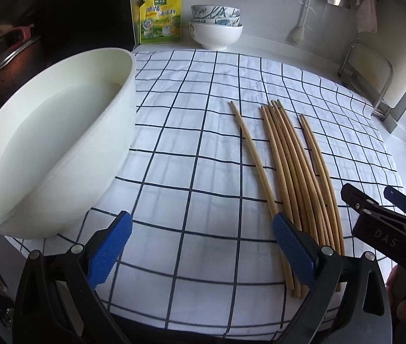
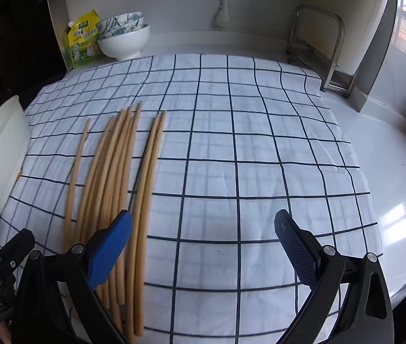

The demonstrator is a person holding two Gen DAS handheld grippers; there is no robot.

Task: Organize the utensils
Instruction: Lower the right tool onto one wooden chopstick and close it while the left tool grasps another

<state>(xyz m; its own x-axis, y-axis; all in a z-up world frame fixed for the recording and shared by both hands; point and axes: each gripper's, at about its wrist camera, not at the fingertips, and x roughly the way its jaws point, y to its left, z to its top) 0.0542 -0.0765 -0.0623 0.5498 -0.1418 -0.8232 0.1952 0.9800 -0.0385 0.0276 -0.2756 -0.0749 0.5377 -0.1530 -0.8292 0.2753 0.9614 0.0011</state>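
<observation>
Chopsticks [image 1: 294, 177] are all lying flat on the checked cloth [image 1: 197, 132], roughly parallel, tips pointing toward the back wall. From your left wrist camera you can see one loner off to the left side, a tight bunch in the middle, and a pair just to the right of that. Same layout shows in the right wrist view [image 2: 111, 189].

Your left gripper [image 1: 203, 246] is wide open with nothing between the blue pads. Its right finger sits over the near ends of the middle bunch, but whether it actually touches them I can't tell. Your right gripper [image 2: 203, 246] is spread wide too, empty, and only bare cloth shows between its pads. Its left finger overlaps the near ends of the chopsticks in that view. You can also spot the right gripper poking in at the right edge of the left camera [image 1: 374, 206], just beside the pair on the right.

The big white tub [image 1: 48, 143] sits on the left edge of the cloth, well apart from the chopsticks. It looks empty inside from what the left view shows.

At the back, against the wall, there's a stack of bowls [image 1: 215, 25], with a yellow pouch [image 1: 158, 17] standing just to its left. A metal rack [image 2: 317, 48] stands at the back right corner, off the cloth, on the white counter [image 2: 397, 172].
</observation>
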